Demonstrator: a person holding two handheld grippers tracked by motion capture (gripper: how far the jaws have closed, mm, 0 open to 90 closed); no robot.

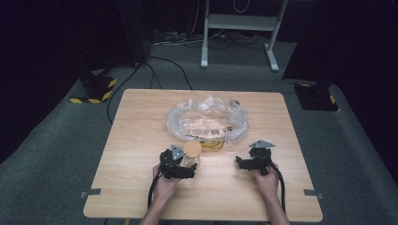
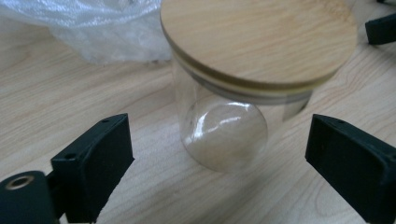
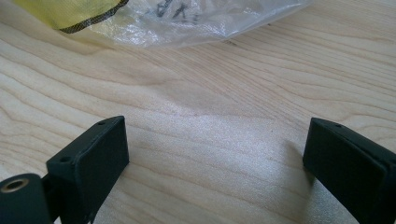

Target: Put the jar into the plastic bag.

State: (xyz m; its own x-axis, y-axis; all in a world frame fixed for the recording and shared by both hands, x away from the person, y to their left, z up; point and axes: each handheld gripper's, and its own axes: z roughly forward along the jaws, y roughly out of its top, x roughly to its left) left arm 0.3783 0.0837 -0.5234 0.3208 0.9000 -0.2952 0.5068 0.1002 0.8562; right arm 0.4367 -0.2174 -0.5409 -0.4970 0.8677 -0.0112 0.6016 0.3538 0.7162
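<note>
A small clear glass jar (image 2: 219, 130) with a round bamboo lid (image 2: 257, 37) stands upright on the wooden table (image 1: 141, 122), just in front of a clear plastic bag (image 1: 206, 119). From above, the jar (image 1: 191, 152) sits right beside my left gripper (image 1: 185, 165). That gripper (image 2: 219, 163) is open, its black jaws spread wide on either side of the jar without touching it. My right gripper (image 1: 246, 161) hovers low over bare wood, open, with nothing between its jaws (image 3: 215, 163).
The plastic bag (image 3: 177, 18) holds pale contents, a printed label and something yellow (image 3: 70, 11). The table's front edge lies close behind both hands. A metal stand (image 1: 239, 28), cables and dark equipment stand on the grey floor beyond the table.
</note>
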